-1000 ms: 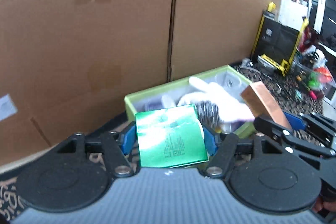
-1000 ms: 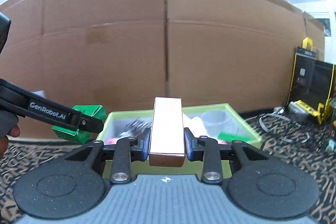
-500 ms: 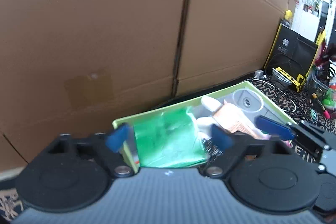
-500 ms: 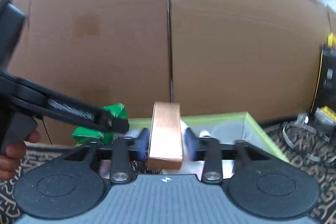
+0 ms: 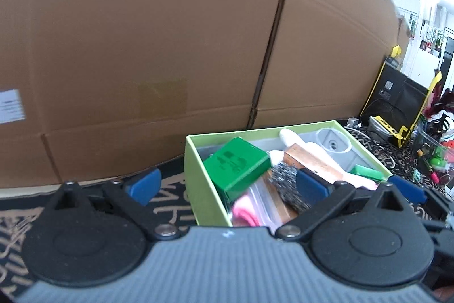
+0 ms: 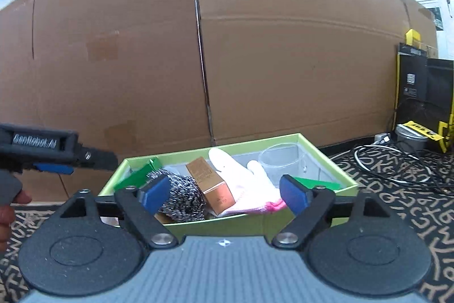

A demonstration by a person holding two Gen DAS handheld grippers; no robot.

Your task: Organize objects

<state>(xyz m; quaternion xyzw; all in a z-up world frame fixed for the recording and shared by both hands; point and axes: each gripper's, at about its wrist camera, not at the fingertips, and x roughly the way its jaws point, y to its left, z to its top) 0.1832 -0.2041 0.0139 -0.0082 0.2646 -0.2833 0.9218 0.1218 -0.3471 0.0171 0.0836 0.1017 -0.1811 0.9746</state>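
So both grippers are wide open and holding nothing. The left gripper (image 5: 227,186) has its blue pads spread far apart, and just ahead of it and a bit to the right sits the lime green box (image 5: 198,181), near corner practically under the right finger. The green carton (image 5: 237,168) lies tilted inside the box's near-left end, leaning on the pile. The right gripper (image 6: 224,193) is splayed just as wide, with the box's front wall (image 6: 227,226) right under its fingers and the copper carton (image 6: 211,185) lying slanted inside, straight ahead between the pads.

My read: this is the release step, with both cartons in the box, so the next move is probably just backing the grippers up and away without clipping the rim, then going for whatever else needs sorting. I can't see any loose items on the rug close by, so no idea what's next in line.

View differences: the right wrist shows the white glove (image 6: 241,175) with its pink cuff, the steel scrubber (image 6: 181,198) and the clear cup (image 6: 279,161) at the far end really cleanly, plus the left gripper's body (image 6: 39,149) hanging off to the left of the box. The left wrist shows the green carton's printed top face and a pink thing with a plastic bag underneath it, which the right view mostly hides behind the front wall.
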